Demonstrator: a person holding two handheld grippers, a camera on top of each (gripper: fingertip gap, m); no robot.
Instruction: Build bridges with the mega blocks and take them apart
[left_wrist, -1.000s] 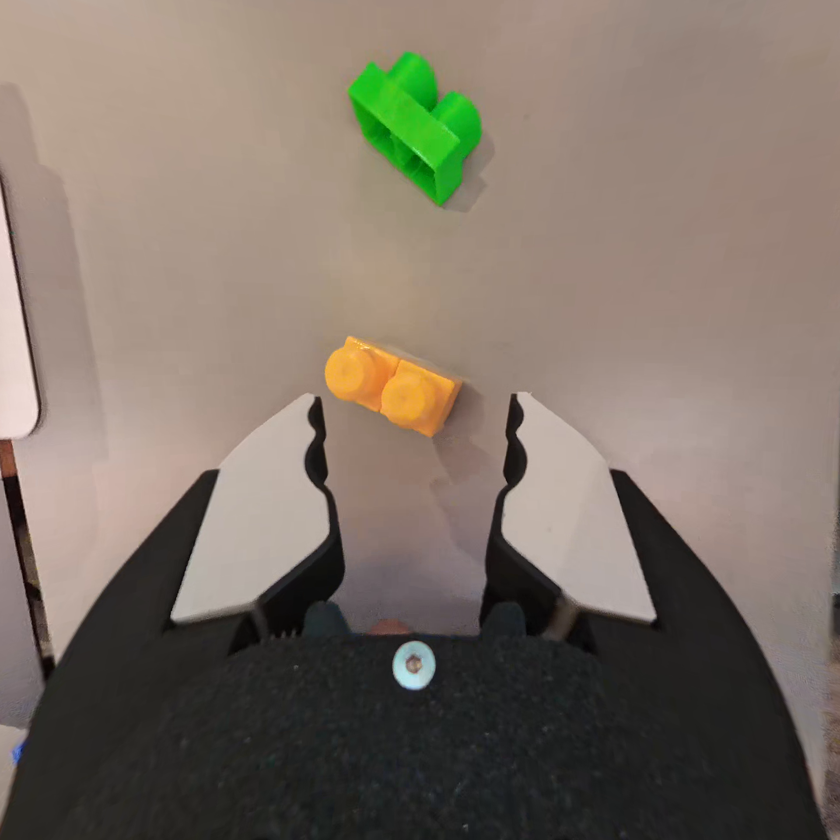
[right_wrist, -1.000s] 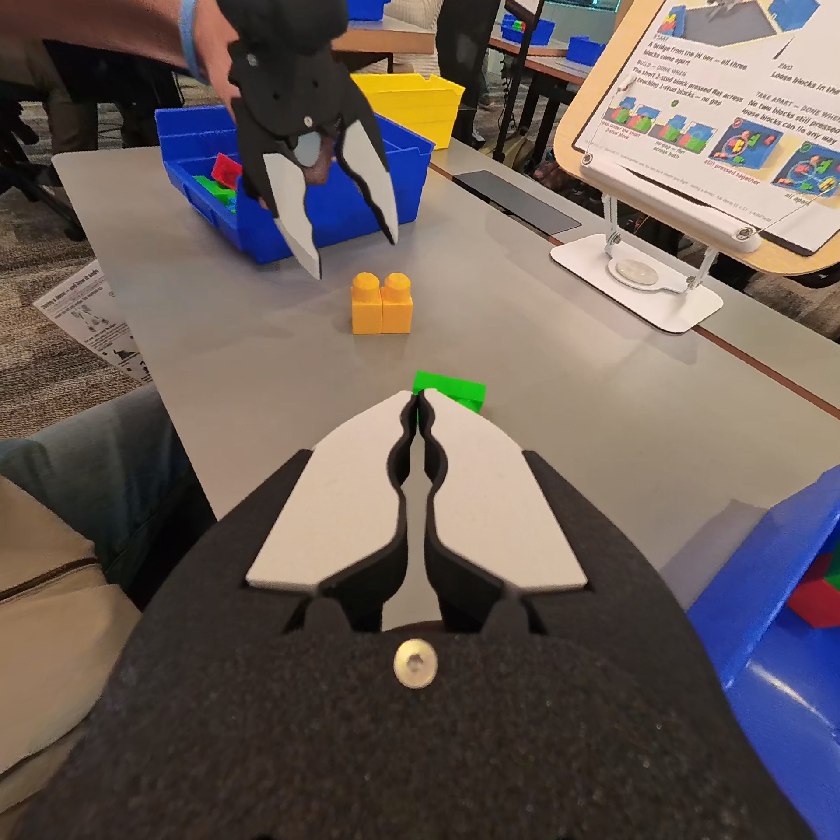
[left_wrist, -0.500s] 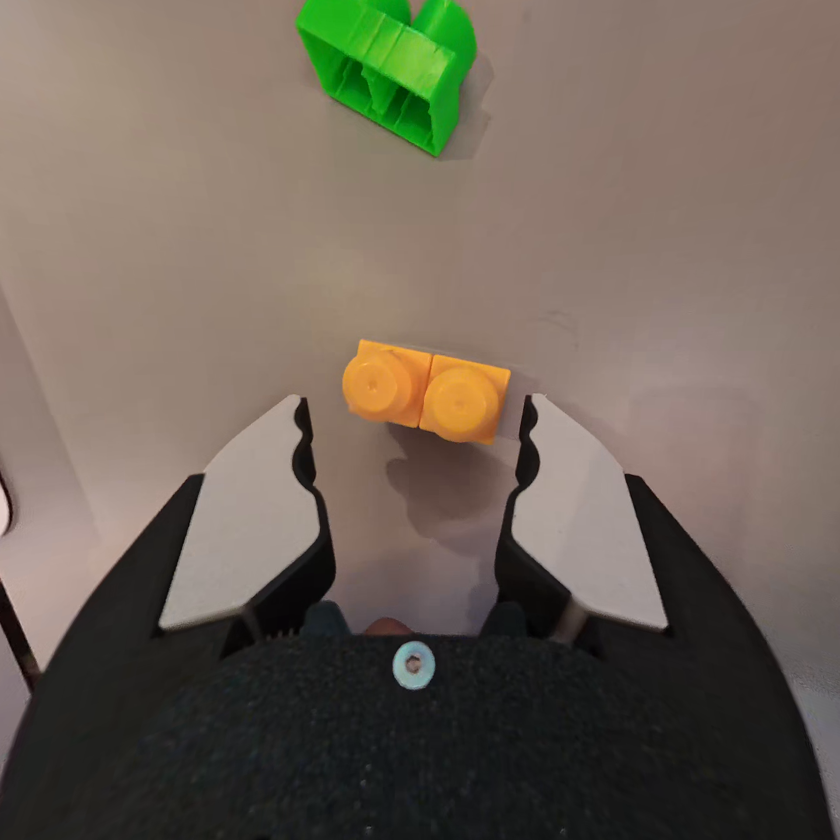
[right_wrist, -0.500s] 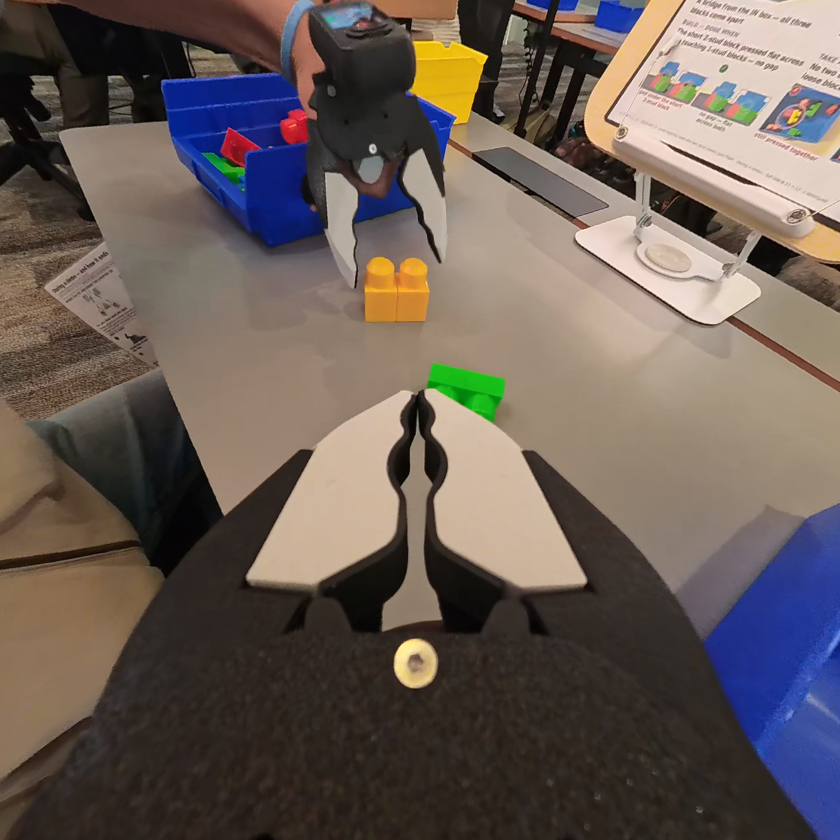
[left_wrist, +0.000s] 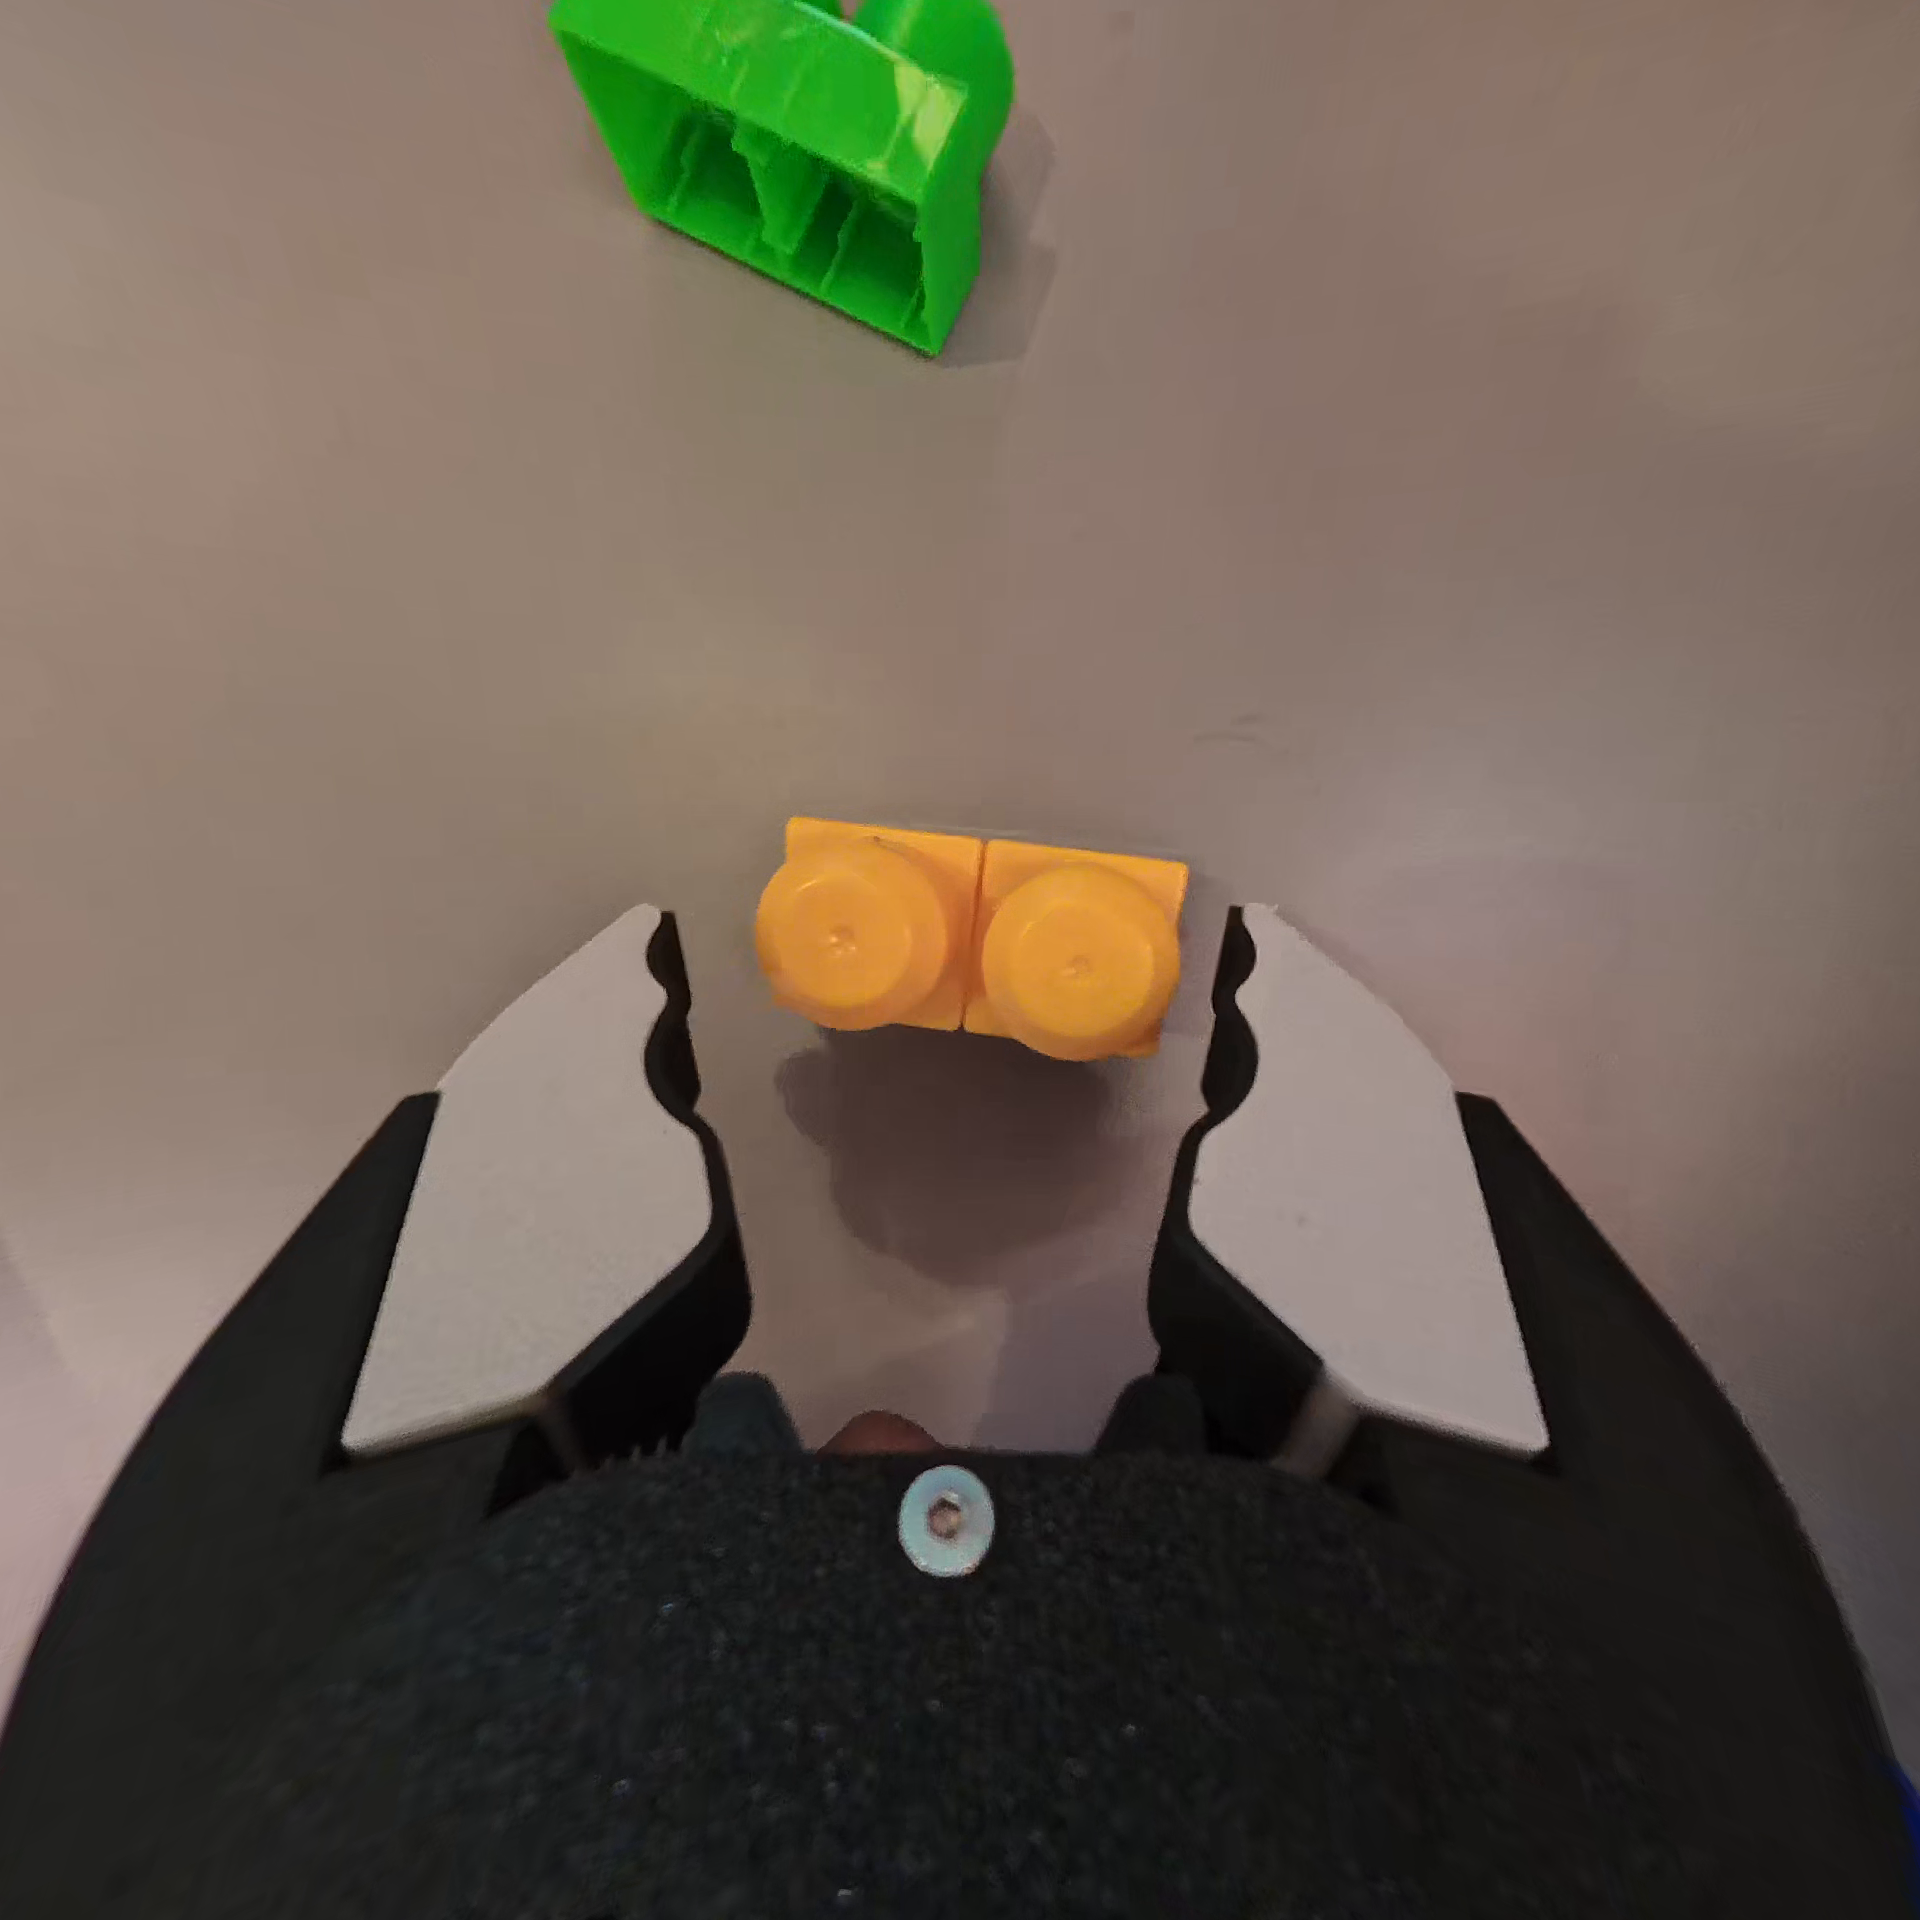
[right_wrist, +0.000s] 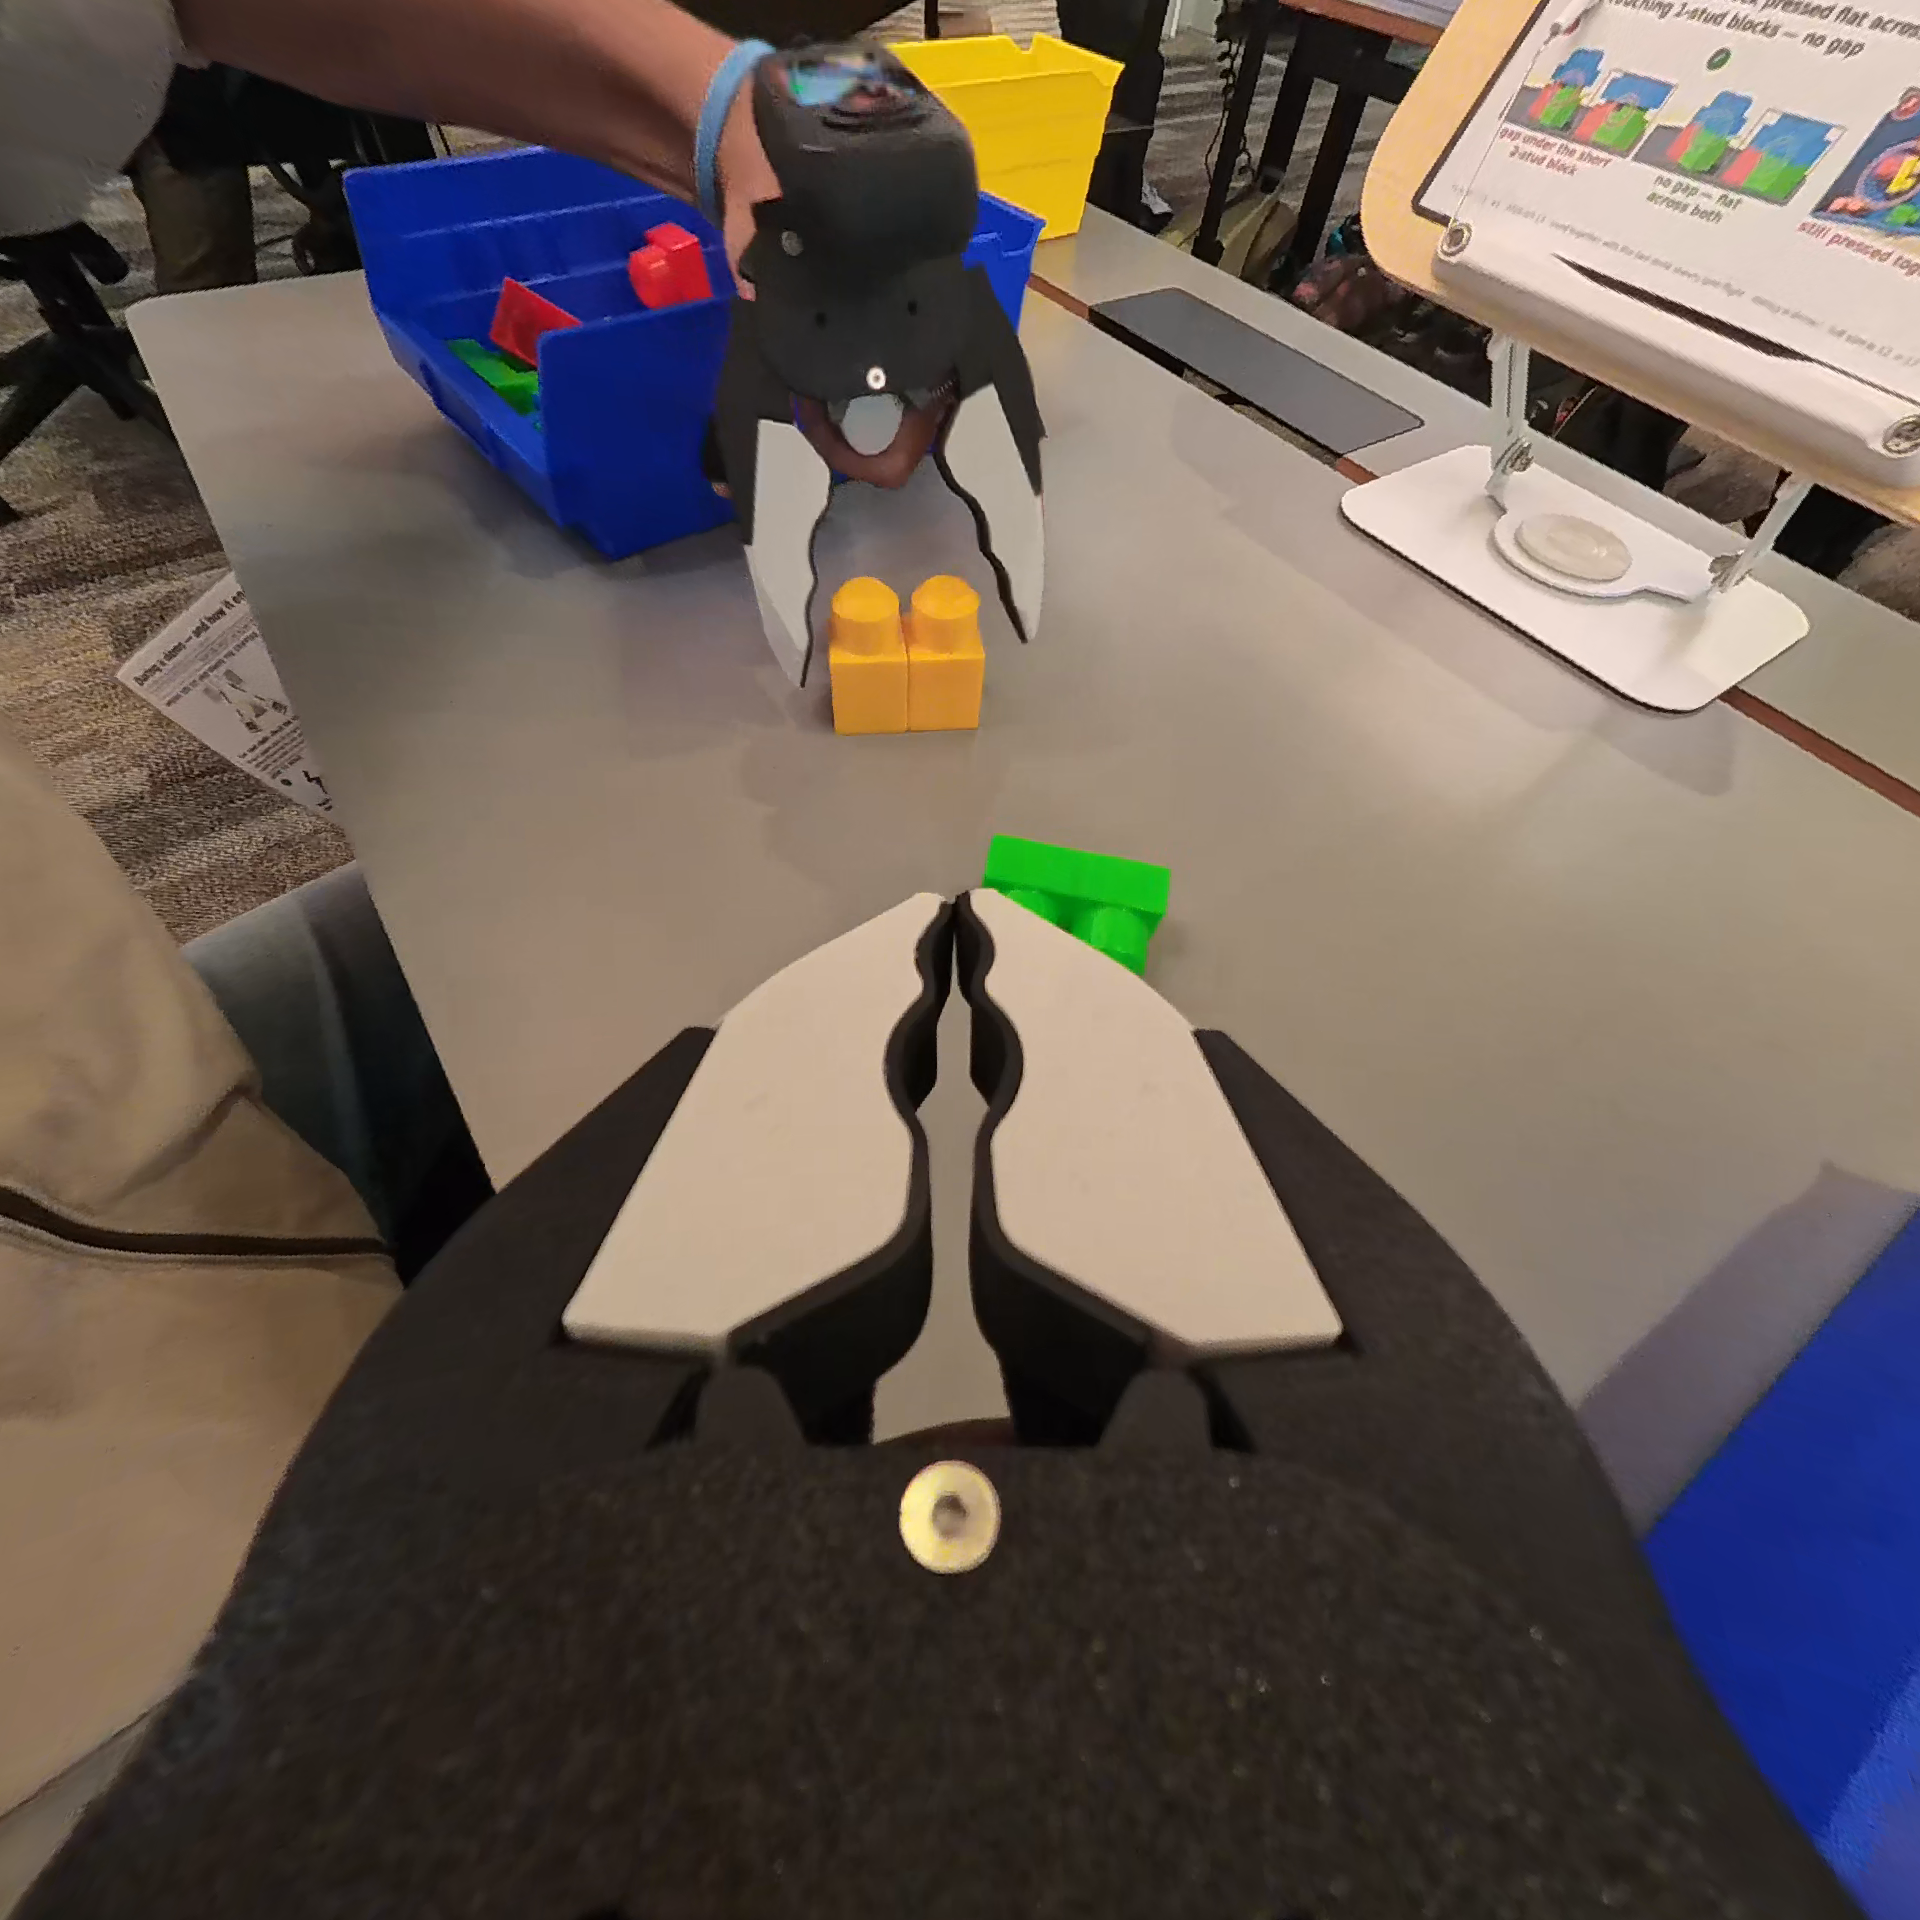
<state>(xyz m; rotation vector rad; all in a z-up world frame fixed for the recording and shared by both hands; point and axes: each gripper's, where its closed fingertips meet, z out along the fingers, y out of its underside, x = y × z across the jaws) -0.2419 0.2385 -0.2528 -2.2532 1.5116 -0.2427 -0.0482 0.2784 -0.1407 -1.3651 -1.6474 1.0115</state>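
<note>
Left tool (left_wrist: 951, 961) hangs over the orange block (left_wrist: 971, 940) with its fingers spread wide, one on either side of the two studs and neither touching. In the right wrist view we see the same tool (right_wrist: 904, 613) pointing down at that block (right_wrist: 906, 665), which stands upright on the grey bench (right_wrist: 1351, 831), studs up. Our right tool (right_wrist: 954, 904) is pressed together with nothing in it, held low over the near edge of the bench. Just past its tips lies the green block (right_wrist: 1081, 899), tipped on its side and well apart from the orange one; the left wrist view looks into its hollow underside (left_wrist: 800, 197).

We judge that we are early in the build: no two blocks are joined, and the grasp on the orange block is not yet made. Next the left tool should drop until its fingers bracket the block's short ends, then close squarely. A blue bin (right_wrist: 561, 343) with red and green pieces waits behind.
</note>
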